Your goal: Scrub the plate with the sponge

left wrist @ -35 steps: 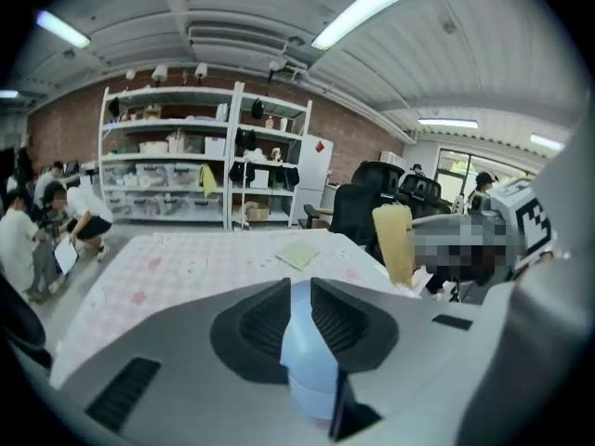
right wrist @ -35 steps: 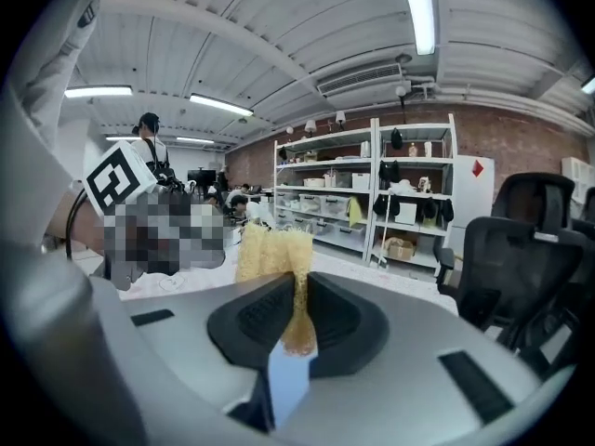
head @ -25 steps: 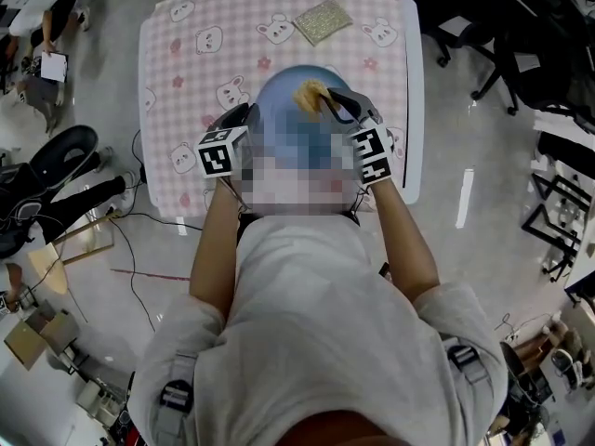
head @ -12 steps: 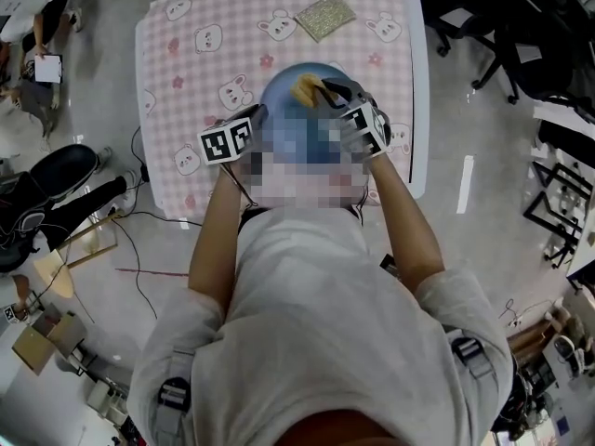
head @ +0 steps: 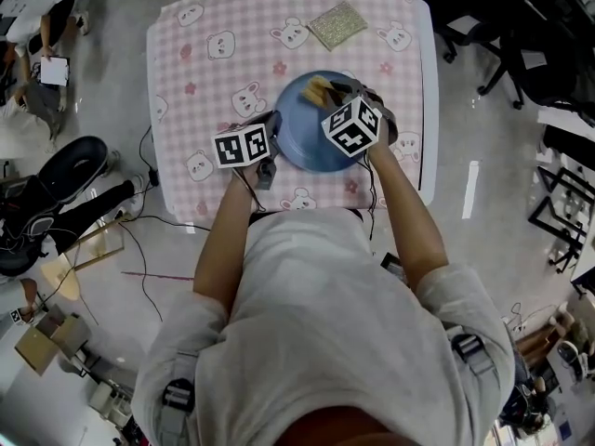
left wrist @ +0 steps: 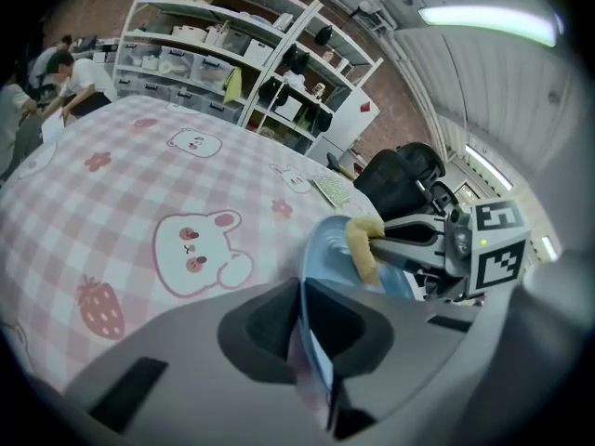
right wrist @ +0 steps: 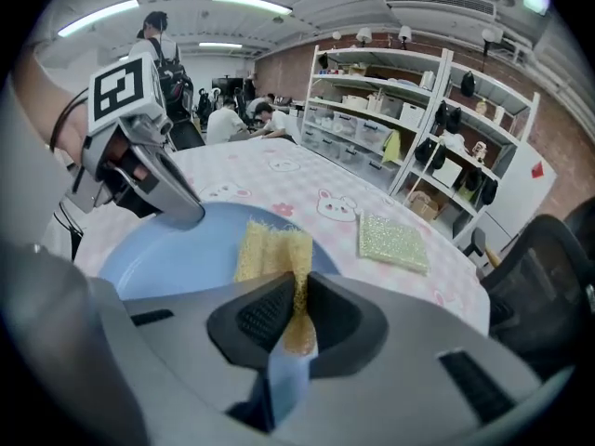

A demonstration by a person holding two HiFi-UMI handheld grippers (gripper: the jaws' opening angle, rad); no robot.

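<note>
A blue plate lies on the pink checked tablecloth. My left gripper is at the plate's left rim; in the left gripper view its jaws are closing, and the thin rim stands pinched between the pads. My right gripper is shut on a yellow sponge that rests on the far part of the plate. In the right gripper view the sponge sticks out past the pads onto the plate, with the left gripper's finger at the rim beyond.
A gold-green glitter scouring pad lies at the table's far side, right of centre. The table edge runs close to the right arm. Office chairs stand to the right, a black chair and seated people to the left.
The left gripper has moved in to the plate's left rim and closed onto it. The right gripper keeps the sponge on the plate's far part.
</note>
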